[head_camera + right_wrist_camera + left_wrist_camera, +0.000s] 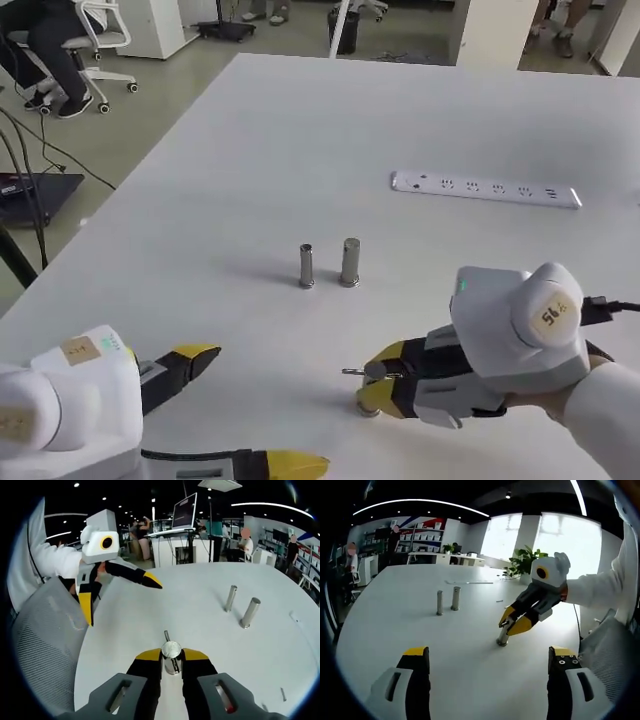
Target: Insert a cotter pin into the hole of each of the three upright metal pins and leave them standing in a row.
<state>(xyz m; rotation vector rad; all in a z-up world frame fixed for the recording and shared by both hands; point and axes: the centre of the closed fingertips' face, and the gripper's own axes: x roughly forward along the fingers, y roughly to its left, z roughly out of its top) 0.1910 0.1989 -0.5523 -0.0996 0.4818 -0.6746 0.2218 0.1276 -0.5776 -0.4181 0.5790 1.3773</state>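
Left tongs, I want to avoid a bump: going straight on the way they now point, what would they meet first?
Most likely the metal pin clamped in the right tongs, almost dead ahead; the depth is hard to judge.

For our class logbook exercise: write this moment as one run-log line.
left gripper open, empty | right gripper shut on near pin, standing on table | two far pins upright
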